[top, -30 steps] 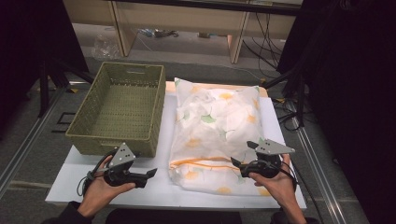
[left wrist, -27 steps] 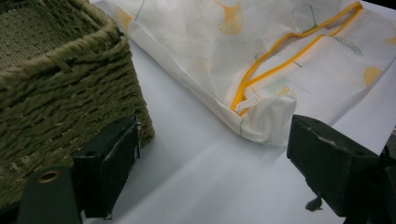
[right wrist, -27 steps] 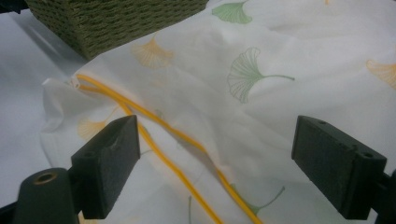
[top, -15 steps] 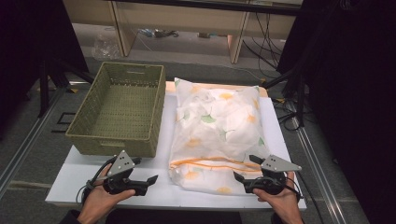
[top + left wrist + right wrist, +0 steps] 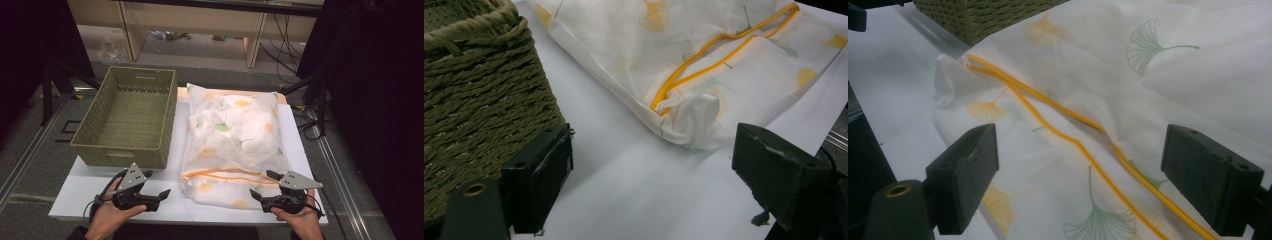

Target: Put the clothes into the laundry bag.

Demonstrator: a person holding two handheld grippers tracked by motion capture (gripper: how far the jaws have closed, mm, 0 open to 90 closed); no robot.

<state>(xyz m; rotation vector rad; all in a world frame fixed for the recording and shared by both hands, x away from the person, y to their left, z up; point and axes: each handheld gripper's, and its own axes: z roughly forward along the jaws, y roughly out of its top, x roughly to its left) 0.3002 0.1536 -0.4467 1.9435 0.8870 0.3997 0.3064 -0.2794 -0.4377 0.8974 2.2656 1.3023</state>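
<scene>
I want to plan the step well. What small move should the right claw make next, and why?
Probably ease the right claw forward and close it on the orange-trimmed edge of the pillowcase. Its jaws stand open over that trim, not pinching the cloth, and the left claw waits open beside the corner.

A lab or workshop recording bay: beyond the left gripper (image 5: 157,195) a white bench (image 5: 80,190) stands on grey carpet (image 5: 30,165), with floor rails (image 5: 332,165), loose cables (image 5: 292,35), black curtains (image 5: 380,100) and bare wooden shelving (image 5: 255,45) behind.
</scene>
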